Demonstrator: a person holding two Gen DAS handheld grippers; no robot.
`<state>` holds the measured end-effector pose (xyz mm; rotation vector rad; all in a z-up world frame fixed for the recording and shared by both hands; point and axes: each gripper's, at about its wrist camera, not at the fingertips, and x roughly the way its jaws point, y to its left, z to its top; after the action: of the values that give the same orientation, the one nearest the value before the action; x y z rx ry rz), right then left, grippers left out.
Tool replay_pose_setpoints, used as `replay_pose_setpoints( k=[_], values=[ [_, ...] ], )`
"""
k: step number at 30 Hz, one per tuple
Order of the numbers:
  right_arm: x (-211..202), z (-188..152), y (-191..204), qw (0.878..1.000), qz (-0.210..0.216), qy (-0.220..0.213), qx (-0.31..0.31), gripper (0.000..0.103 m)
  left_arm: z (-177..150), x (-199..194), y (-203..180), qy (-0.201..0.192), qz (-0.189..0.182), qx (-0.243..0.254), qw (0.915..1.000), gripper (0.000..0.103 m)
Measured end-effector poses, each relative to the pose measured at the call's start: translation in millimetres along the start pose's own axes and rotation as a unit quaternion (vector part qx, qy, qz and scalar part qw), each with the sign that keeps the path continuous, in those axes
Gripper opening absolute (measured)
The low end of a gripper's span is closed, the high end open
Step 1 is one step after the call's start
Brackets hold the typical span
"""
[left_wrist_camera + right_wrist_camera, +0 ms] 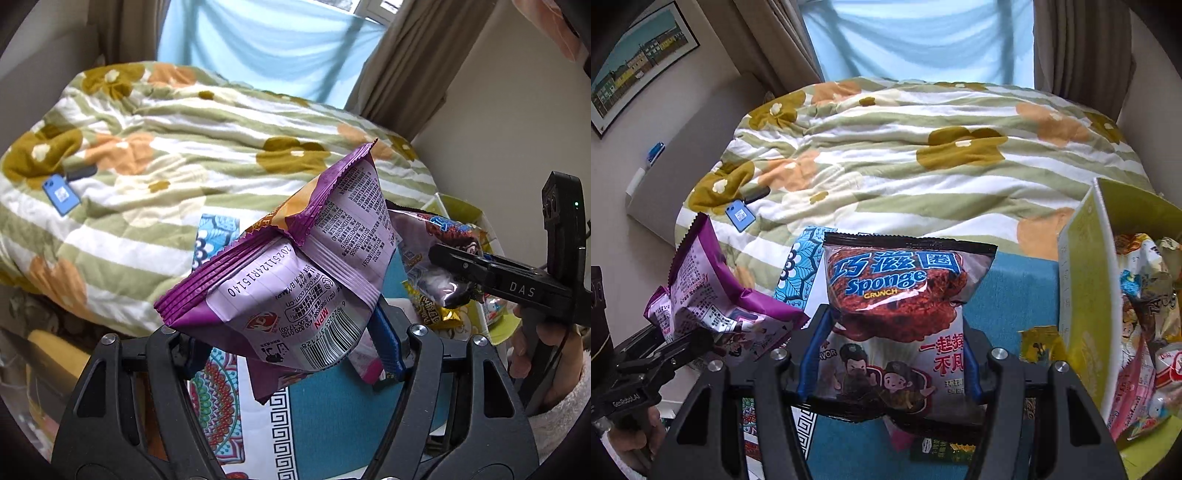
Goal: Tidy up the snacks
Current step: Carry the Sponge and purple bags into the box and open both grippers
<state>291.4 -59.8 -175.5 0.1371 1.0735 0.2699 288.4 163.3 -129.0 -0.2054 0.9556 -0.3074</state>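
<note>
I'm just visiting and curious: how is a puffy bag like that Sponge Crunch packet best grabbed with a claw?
Probably low on its body, as the right claw does now, coming from the bottom end with a finger on each side edge. The Sponge Crunch bag is air-filled, so its flanks give and let the pads bite. Its flat top seal would also serve.

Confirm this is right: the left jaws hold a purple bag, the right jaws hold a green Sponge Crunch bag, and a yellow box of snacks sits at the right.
Not quite. The Sponge Crunch bag is red and clear, as the right wrist view shows. The purple bag and the yellow box are as you said.
</note>
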Motion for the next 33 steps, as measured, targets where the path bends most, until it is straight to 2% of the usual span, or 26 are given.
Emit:
replay_pose_setpoints(
  k=[8, 16, 19, 22, 25, 29, 30, 32, 33],
  values=[
    [-95, -20, -21, 0.995, -0.039, -0.084, 0.046, 0.056, 25, -20, -75, -0.017, -0.048, 0.059, 0.9969, 0.069],
    [-173, -48, -85, 0.983, -0.080, -0.145, 0.080, 0.056, 18, -3, -183, -0.010, -0.093, 0.070, 0.9932, 0.069],
    [-197, -58, -118, 0.980, -0.087, -0.156, 0.087, 0.056, 12, 12, -231, -0.001, -0.109, 0.080, 0.9908, 0.070],
    [-214, -67, -151, 0.978, -0.092, -0.160, 0.094, 0.056, 4, 32, -275, 0.012, -0.110, 0.088, 0.9900, 0.070],
    [-225, -75, -185, 0.977, -0.093, -0.161, 0.103, 0.056, -6, 53, -309, 0.023, -0.121, 0.074, 0.9896, 0.070],
    [-230, -81, -226, 0.978, -0.089, -0.152, 0.107, 0.056, -16, 80, -339, 0.030, -0.107, 0.042, 0.9929, 0.070],
    [-230, -82, -234, 0.979, -0.088, -0.149, 0.106, 0.056, -19, 85, -343, 0.029, -0.104, 0.032, 0.9936, 0.073],
    [-229, -82, -250, 0.981, -0.083, -0.142, 0.102, 0.056, -23, 91, -347, 0.018, -0.105, 0.015, 0.9942, 0.086],
    [-228, -82, -256, 0.982, -0.080, -0.138, 0.099, 0.056, -26, 91, -351, 0.010, -0.097, 0.011, 0.9952, 0.102]
  ],
)
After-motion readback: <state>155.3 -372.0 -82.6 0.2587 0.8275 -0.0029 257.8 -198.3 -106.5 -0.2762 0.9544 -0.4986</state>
